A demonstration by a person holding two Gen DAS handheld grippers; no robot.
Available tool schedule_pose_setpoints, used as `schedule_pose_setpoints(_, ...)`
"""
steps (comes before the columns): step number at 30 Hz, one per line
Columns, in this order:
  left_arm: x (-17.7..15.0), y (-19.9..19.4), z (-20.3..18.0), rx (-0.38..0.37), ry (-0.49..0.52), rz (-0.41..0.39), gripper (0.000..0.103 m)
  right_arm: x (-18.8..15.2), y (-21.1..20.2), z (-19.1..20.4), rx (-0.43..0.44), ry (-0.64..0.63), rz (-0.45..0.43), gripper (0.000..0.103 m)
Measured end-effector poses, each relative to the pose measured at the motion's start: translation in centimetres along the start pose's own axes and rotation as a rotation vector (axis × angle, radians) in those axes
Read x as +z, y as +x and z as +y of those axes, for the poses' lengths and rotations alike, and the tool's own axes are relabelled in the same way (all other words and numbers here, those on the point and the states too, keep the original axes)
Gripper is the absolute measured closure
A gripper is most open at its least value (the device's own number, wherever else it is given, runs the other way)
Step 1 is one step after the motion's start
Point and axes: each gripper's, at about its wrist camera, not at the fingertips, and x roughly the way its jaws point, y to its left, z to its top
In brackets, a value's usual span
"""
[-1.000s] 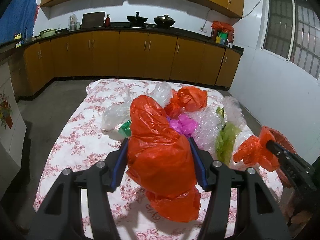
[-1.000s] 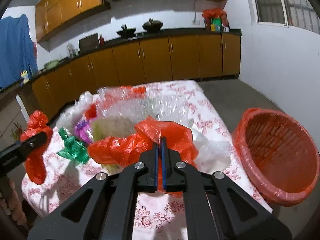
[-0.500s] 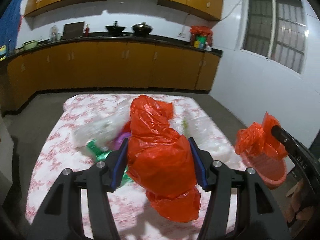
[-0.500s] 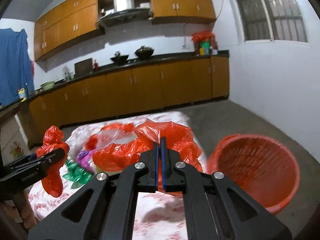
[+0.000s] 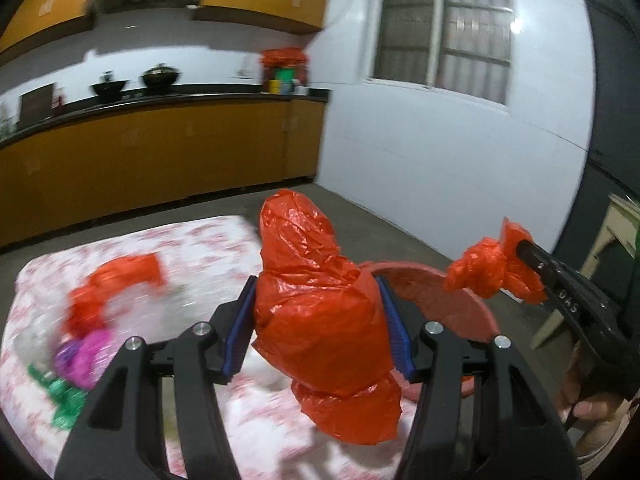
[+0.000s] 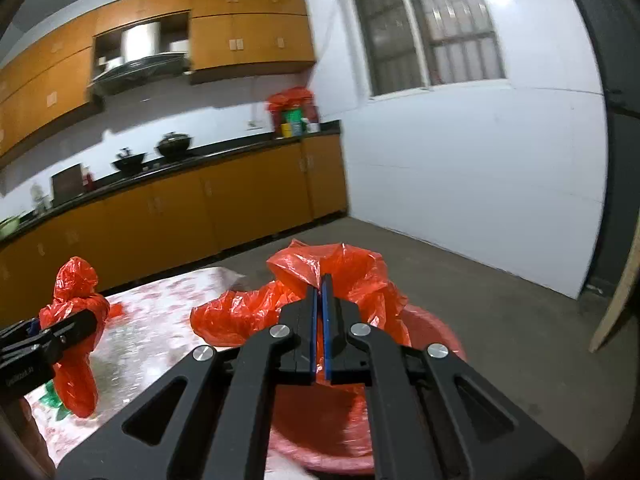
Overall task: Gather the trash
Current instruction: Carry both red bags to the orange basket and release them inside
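Left claw (image 5: 316, 320) pinches crumpled red bag (image 5: 320, 320).

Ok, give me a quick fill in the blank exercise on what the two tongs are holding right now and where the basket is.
1. The left tongs are closed on a crumpled plastic bag whose colour is ____.
2. The right tongs are pinched on another bag, held above the round red ____.
3. The tablecloth is white with a pink ____ pattern.
4. Two dark pots stand on the kitchen ____.

Missing words: orange-red; basket; floral; counter
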Motion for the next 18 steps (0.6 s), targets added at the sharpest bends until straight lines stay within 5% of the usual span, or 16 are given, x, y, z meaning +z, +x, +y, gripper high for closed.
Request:
schedule_pose_setpoints(9, -0.3, 7.8, -4.9, -0.134, 0.075, 0.083, 0.047, -1.1, 2.1, -3.2, -0.052, 0.037, 0.012, 0.101)
schedule_pose_setpoints(18, -1.6, 11.9, -6.3, -0.165, 0.113, 0.132, 0.047, -1.1, 3.9, -4.8, -0.057, 0.071, 0.024, 0.101)
